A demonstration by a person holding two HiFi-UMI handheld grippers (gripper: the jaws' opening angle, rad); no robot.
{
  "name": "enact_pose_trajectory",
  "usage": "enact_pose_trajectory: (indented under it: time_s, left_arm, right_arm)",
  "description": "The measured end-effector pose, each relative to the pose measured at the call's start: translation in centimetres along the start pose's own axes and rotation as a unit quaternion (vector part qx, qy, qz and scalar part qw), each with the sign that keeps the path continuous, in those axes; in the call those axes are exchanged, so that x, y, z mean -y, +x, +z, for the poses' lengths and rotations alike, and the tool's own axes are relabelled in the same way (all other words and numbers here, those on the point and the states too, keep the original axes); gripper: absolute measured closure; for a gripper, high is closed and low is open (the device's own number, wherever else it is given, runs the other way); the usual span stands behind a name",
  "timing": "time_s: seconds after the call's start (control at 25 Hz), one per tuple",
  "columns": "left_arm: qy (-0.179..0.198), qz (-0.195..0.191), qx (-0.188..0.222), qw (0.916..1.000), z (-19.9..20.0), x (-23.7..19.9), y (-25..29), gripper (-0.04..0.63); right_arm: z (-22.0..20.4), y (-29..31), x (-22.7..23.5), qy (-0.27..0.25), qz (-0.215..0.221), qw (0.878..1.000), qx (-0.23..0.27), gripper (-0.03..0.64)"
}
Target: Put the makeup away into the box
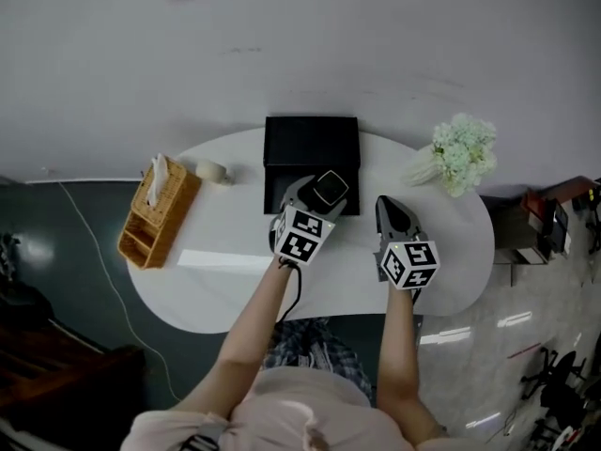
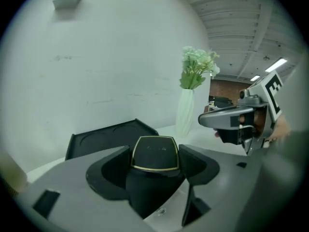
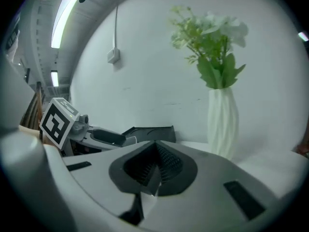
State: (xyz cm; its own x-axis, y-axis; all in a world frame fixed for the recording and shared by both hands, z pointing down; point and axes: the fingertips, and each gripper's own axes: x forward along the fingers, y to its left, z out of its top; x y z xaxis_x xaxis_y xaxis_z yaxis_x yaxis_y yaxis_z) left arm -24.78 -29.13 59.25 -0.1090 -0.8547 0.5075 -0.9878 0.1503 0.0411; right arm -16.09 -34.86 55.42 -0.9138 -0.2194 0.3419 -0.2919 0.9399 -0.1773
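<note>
Forearms are reaching up from the bottom edge over the white desk (image 1: 216,289). The left tool (image 2: 154,167) is gripping a black, gold-rimmed makeup compact (image 1: 330,188) between widely spread jaws, holding it over the front part of the open black box (image 1: 310,141). The right tool (image 3: 153,170) is hanging just beside it, jaws pressed together with nothing between them. Farther back, a wooden tissue holder (image 1: 160,212) is sitting at the desk's left edge and a white vase of pale flowers (image 1: 460,153) is standing at the right.
</note>
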Motion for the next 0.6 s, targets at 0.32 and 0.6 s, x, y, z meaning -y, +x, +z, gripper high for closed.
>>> enact_pose_trajectory:
  time_s: [0.32,0.6]
  left_arm:
    - [-0.040,0.033,-0.043,0.9977,-3.5,-4.8,0.3,0.262]
    - [-0.054,0.023,-0.096,0.9936,-5.5,-5.1,1.3,0.262]
  right_arm:
    - [0.4,6.1,-4.2,-0.029,0.072,0.996,-0.034,0.600]
    - [0.5,8.0,-4.3,-0.043,0.092,0.994,-0.049,0.600]
